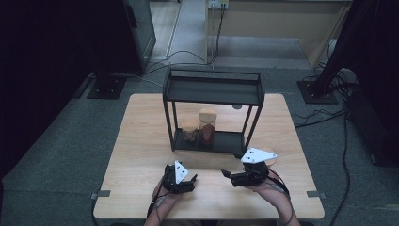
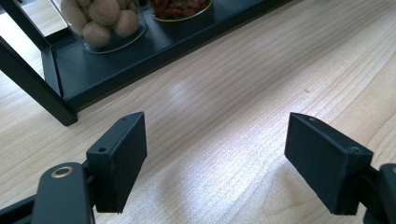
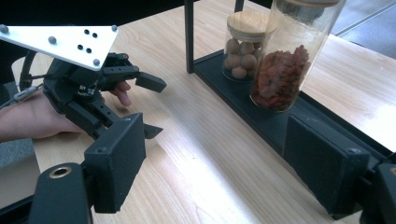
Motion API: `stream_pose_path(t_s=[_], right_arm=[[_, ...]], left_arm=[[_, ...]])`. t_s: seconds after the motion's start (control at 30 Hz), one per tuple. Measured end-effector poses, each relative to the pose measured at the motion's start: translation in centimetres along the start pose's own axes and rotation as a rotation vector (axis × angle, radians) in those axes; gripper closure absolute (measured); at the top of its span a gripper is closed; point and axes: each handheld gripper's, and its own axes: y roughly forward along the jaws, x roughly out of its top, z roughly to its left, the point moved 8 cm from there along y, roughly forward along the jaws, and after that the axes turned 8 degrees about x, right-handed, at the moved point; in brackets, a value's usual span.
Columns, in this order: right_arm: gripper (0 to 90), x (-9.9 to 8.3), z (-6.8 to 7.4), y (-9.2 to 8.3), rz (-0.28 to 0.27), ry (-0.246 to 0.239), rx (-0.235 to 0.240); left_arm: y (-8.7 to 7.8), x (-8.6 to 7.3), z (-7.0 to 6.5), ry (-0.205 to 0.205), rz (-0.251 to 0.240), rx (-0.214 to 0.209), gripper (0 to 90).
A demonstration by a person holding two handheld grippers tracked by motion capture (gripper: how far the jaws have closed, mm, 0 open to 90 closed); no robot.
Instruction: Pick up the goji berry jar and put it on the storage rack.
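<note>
Fingers (image 2: 123,158) of our left gripper (image 1: 186,181) stand released, spread wide over bare counter (image 1: 141,141) with nothing between them. Our right gripper (image 1: 230,175) also has its fingers (image 3: 116,161) apart, gripping nothing; through the gap we see counter wood and the edge of the rack's bottom tray. Both grippers sit low near the counter's front edge, side by side, tips turned toward each other and well apart.

We see the rack (image 1: 211,89), a black metal frame with a top shelf, standing at the counter's middle. On its bottom tray two glass jars stand upright, just beside each other: the short jar (image 3: 243,44) with a wooden lid holds pale round balls, and the tall jar (image 3: 280,70) holds red dried bits. Both jars lie beyond our fingers, untouched.
</note>
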Motion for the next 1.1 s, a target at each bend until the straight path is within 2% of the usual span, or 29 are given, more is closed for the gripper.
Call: stream_pose_path(t_s=[0.23, 0.9, 1.1], right_arm=[[21.1, 0.0, -0.3, -1.2, -0.022, -0.004, -0.015], [21.2, 0.3, -0.4, -3.2, -0.004, -0.023, -0.039], [21.1, 0.3, -0.4, -4.1, -0.017, -0.028, -0.043]], left_arm=[[0.0, 0.0, 0.0, 0.001, 0.001, 0.001, 21.0], [0.0, 0.1, 0.0, 0.006, 0.004, 0.002, 21.0], [0.1, 0.1, -0.1, 0.005, 0.005, 0.003, 21.0]])
